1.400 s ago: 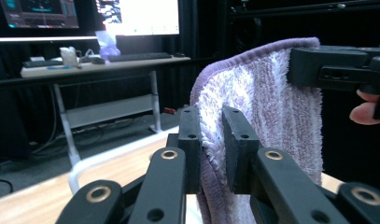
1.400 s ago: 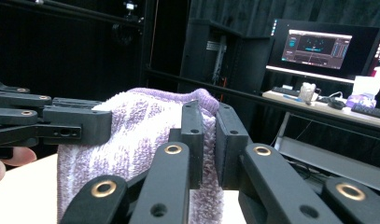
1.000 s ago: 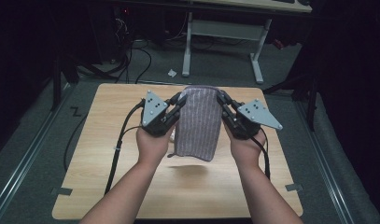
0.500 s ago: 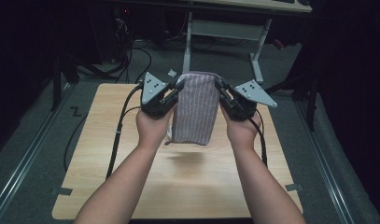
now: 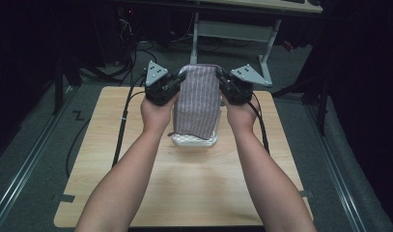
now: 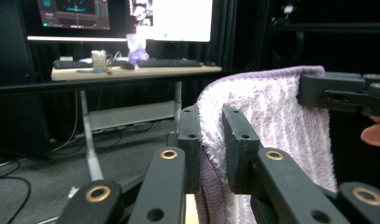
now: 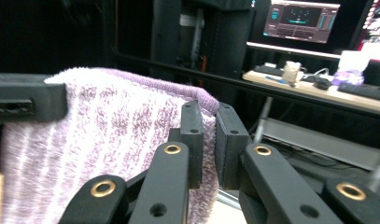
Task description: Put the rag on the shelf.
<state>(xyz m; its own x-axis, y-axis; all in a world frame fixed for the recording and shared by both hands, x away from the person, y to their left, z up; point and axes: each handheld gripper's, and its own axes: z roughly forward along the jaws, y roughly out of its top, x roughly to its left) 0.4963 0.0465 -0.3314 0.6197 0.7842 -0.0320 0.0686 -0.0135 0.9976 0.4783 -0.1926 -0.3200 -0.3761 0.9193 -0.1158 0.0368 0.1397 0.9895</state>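
- A purple striped towel (image 5: 196,99) hangs lifted above the middle of the bench (image 5: 184,179), toward its far edge, with its top edge stretched between the two grippers.
- The towel's lower end drapes over a white tray-like object (image 5: 194,141) resting on the bench.
- The left gripper (image 5: 177,79) pinches the towel's upper left corner; in the left gripper view the cloth sits clamped between its jaws.
- The right gripper (image 5: 220,77) pinches the upper right corner the same way.
- Beyond the bench stands a desk (image 6: 131,71) with monitors (image 6: 171,18) and a keyboard (image 6: 171,62).
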